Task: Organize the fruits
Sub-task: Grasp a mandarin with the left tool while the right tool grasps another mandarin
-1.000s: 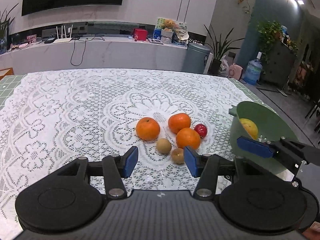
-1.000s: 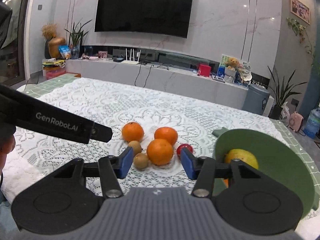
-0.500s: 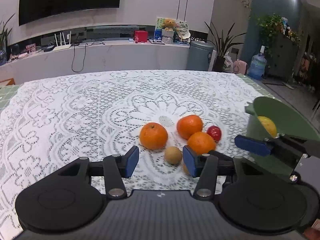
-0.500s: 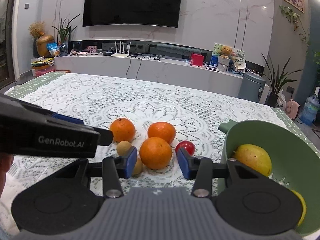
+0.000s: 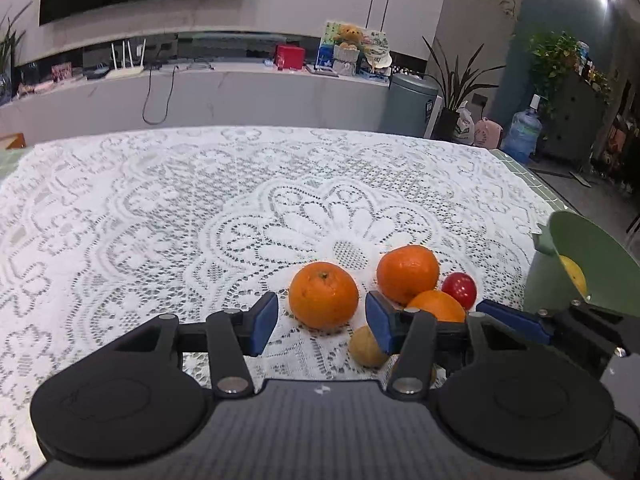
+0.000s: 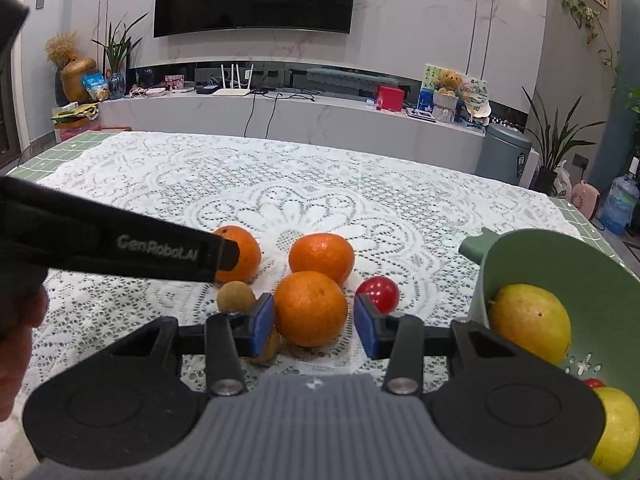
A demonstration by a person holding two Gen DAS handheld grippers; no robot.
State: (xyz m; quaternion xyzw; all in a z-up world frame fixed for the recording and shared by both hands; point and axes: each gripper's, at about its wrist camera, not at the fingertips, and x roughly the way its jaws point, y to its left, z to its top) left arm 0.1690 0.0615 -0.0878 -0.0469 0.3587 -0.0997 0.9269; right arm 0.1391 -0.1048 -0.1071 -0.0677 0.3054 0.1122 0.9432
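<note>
Three oranges lie on the lace tablecloth with a small red fruit (image 6: 378, 288) and two small brown fruits (image 6: 235, 296). My left gripper (image 5: 322, 322) is open, its jaws on either side of the left orange (image 5: 323, 294). My right gripper (image 6: 314, 324) is open, its jaws on either side of the front orange (image 6: 310, 308); neither touches visibly. The back orange (image 6: 322, 252) lies behind. A green bowl (image 6: 560, 248) at the right holds yellow fruits (image 6: 530, 322). The bowl also shows in the left wrist view (image 5: 576, 268).
The left gripper's black body (image 6: 104, 246) crosses the left of the right wrist view, over the left orange. The right gripper's finger (image 5: 516, 320) shows beside the bowl in the left wrist view. A stone TV counter (image 6: 280, 116) stands beyond the table.
Both grippers have moved forward and lower toward the fruits. The left jaws now flank the left orange, the right jaws the front orange. Both stayed open.
</note>
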